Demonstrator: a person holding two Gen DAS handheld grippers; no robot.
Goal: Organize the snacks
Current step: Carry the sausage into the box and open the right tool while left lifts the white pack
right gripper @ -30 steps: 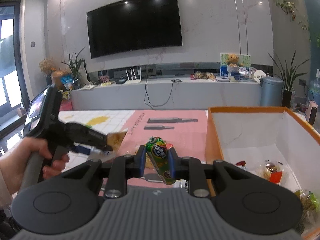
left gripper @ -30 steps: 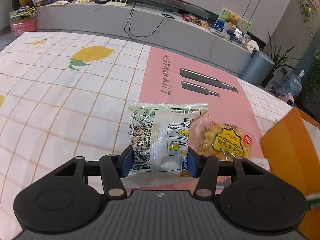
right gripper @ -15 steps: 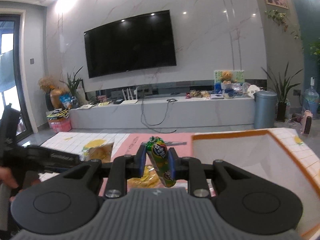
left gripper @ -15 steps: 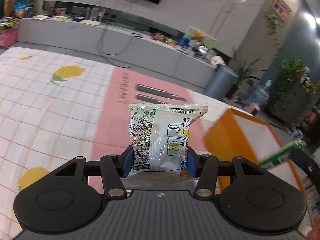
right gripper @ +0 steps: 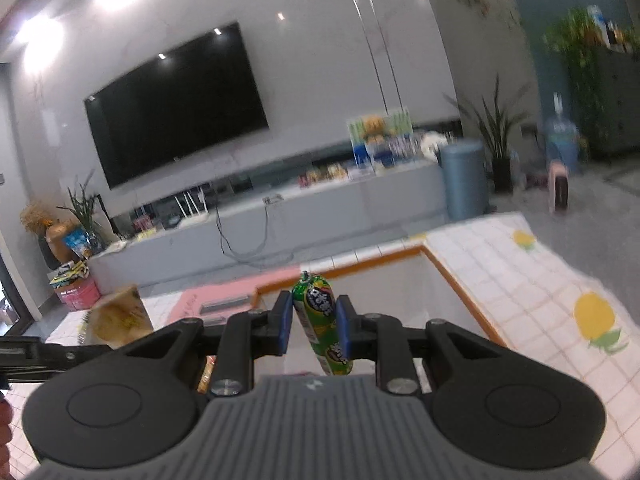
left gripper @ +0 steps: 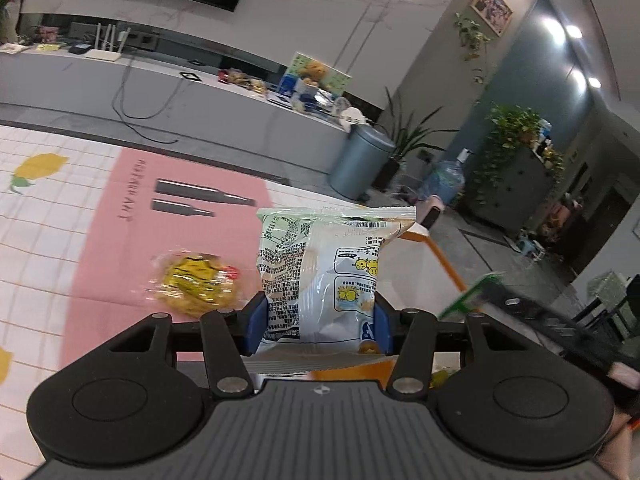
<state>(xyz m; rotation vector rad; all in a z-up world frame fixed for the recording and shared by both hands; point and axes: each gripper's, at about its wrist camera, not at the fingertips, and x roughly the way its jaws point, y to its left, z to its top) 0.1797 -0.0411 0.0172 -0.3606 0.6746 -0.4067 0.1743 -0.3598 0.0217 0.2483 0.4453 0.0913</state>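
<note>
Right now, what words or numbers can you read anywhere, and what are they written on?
"RESTAURANT" (roughly; sideways and blurred): on the pink mat.
White snack bag: barcode and black print, too small to read.
Green tube snack: white characters, too blurred to read.
Yellow snack packet: label blurred, unreadable.

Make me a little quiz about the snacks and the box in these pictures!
1. True or false: the left hand-held gripper is shut on the white snack bag.
2. What does the right hand-held gripper hold? A) the green snack tube B) a spoon C) nothing
3. Fill in: the yellow snack packet lies on the ___ part of the tablecloth.

Key: 1 true; 2 A; 3 pink. The orange-rimmed box is just ahead of the tube.
</note>
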